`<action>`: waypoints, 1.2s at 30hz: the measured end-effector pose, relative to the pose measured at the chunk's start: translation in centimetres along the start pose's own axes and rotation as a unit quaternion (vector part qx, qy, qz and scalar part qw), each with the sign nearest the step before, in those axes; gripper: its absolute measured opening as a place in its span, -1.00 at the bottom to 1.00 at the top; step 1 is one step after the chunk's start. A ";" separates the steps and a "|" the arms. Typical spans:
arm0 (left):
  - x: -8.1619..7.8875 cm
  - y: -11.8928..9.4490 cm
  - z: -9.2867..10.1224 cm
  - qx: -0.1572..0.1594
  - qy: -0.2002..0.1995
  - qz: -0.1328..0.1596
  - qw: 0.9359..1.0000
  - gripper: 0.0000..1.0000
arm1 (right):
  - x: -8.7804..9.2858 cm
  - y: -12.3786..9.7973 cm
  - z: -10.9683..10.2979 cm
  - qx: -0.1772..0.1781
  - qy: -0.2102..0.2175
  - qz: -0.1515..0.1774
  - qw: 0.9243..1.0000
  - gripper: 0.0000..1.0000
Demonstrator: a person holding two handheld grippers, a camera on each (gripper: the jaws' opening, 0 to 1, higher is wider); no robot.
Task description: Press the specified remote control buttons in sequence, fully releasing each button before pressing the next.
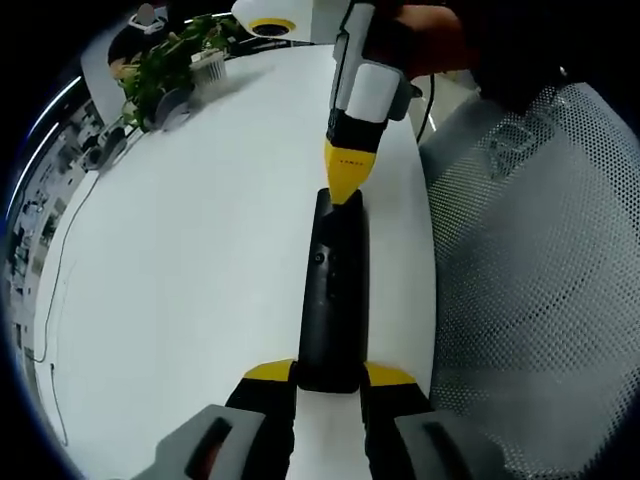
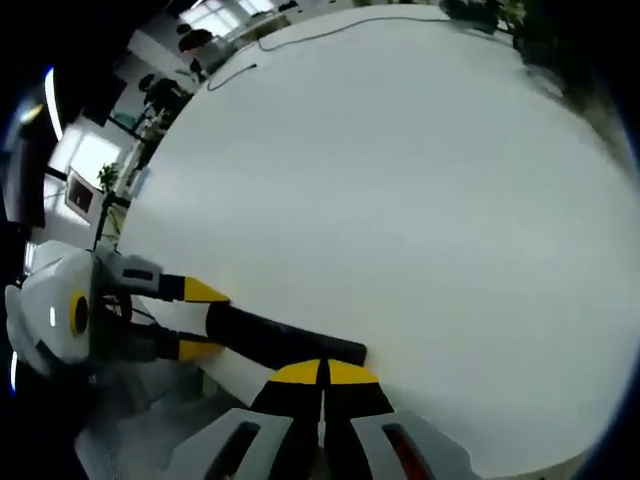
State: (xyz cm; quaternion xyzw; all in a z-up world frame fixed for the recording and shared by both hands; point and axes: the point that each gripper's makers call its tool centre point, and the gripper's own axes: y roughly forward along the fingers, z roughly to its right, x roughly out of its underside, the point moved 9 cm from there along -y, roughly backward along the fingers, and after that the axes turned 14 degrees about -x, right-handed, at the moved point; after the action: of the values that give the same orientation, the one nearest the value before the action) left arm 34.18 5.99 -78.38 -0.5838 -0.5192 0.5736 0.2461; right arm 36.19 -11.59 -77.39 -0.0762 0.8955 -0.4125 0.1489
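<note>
A long black remote [image 1: 330,290] lies on the white table [image 1: 200,250] close to its right edge. My left gripper [image 1: 330,375] is shut on the remote's near end, one yellow tip on each side. My right gripper [image 1: 348,185] comes down from above, jaws together, its yellow point touching the remote's far end. In the right gripper view, that gripper [image 2: 323,373] is shut with its tips meeting over the end of the remote [image 2: 280,340]. The left gripper [image 2: 200,320] clamps the other end at the left.
A potted plant [image 1: 170,65] and a yellow-and-white round object [image 1: 272,22] stand at the table's far end. A thin cable [image 1: 60,280] runs along the left side. A grey mesh chair [image 1: 540,280] sits just past the right edge.
</note>
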 end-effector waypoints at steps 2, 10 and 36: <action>0.0 0.0 0.0 0.000 -0.001 0.000 1.000 -0.51 | 0.1 0.1 0.0 0.002 -0.001 0.000 1.000 -1.00; -0.1 0.0 0.0 -0.002 -0.004 -0.002 1.000 -0.50 | 0.2 0.2 -0.3 0.016 -0.028 -0.006 0.999 -1.00; -0.1 0.0 0.1 -0.003 -0.006 -0.004 1.000 -0.50 | 0.1 0.5 -0.6 -0.005 -0.010 -0.008 1.000 -1.00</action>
State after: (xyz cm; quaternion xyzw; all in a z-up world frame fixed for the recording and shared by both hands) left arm 34.14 5.88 -78.32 -0.5792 -0.5246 0.5746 0.2435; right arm 35.84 -10.87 -77.40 -0.0883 0.8952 -0.4087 0.1545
